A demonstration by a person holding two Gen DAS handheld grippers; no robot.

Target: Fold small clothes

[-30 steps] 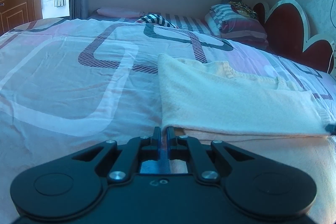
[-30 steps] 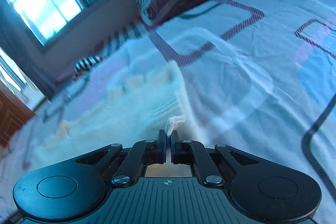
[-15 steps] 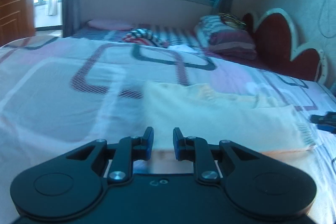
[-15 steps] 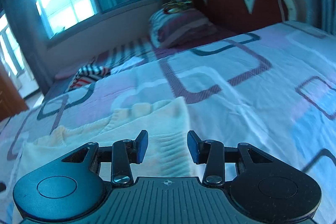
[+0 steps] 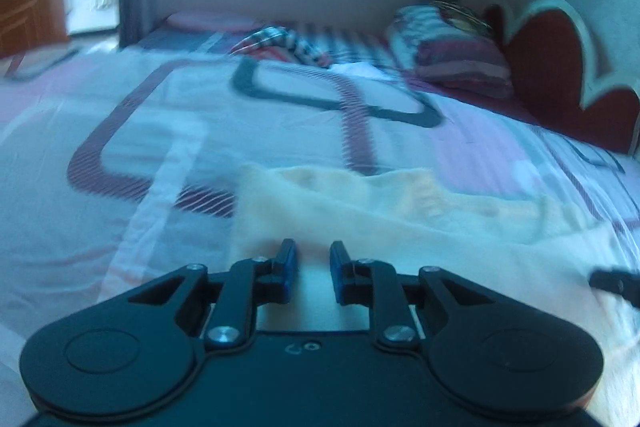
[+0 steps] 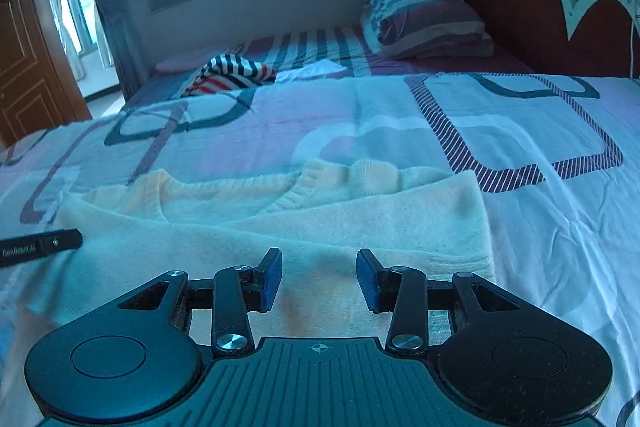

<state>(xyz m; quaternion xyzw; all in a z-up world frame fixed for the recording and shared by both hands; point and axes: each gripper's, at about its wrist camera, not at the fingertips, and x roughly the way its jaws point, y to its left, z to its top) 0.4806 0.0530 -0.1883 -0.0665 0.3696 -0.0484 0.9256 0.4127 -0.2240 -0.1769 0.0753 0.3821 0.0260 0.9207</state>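
A cream sweater (image 6: 320, 219) is laid flat on the bed (image 6: 540, 131), folded over so that a top layer covers the lower part, with its ribbed neckline seen near the far edge. The left claw (image 5: 311, 263) is held low over the sweater's near left part; its jaws are narrowly parted and closing, with nothing pinched between them. The right claw (image 6: 319, 277) is held over the sweater's near right part, jaws spread and empty. A striped garment (image 6: 228, 75) and a folded blanket (image 6: 424, 27) are seen at the far end of the bed.
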